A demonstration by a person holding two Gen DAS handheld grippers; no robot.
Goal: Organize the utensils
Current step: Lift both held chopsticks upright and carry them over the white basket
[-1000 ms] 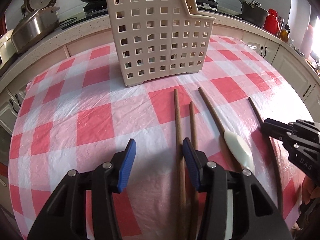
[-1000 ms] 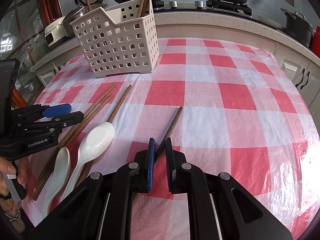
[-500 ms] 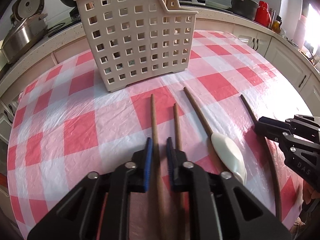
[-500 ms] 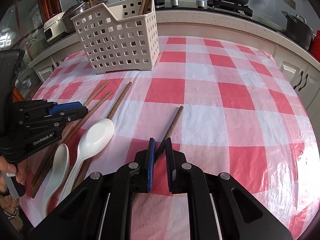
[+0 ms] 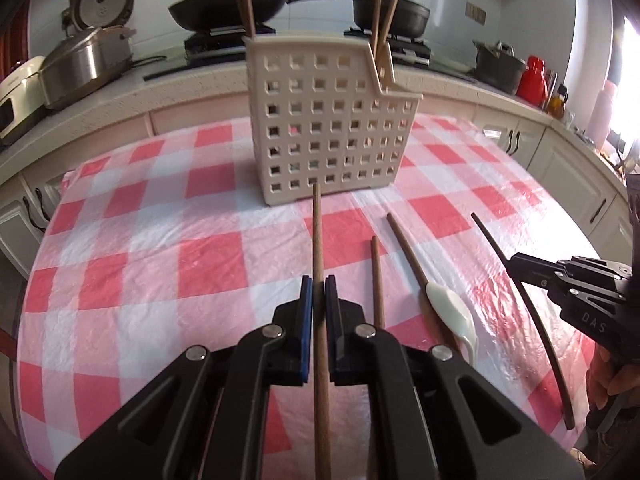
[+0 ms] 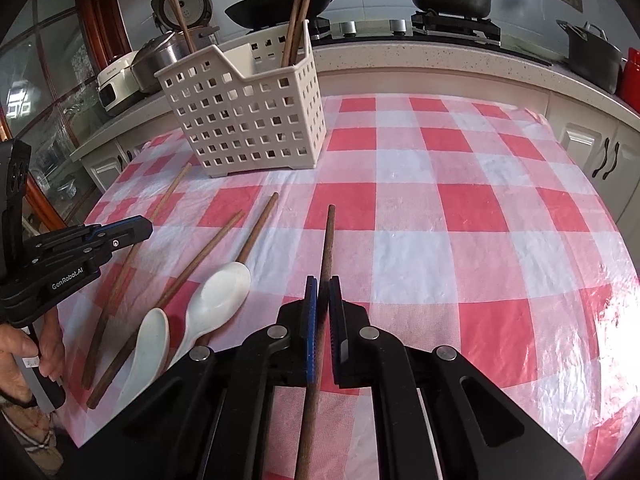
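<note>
**Both Grippers Holding Chopsticks**

The left gripper is clamping one wooden chopstick near mid-length; the right gripper is clamping another chopstick likewise. Each stick appears light, stiff and smooth, so a mid-shaft hold is limiting swing. Both long axes are running forward along the fingers, tips pointing toward the perforated basket standing on the checked tablecloth.

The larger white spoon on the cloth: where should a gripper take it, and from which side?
Probably by the handle. The larger white spoon lies flat, its wide bowl toward the basket, its narrow handle toward the near table edge. Come down from above with fingers either side of the handle, clear of the smaller spoon to its left.
</note>
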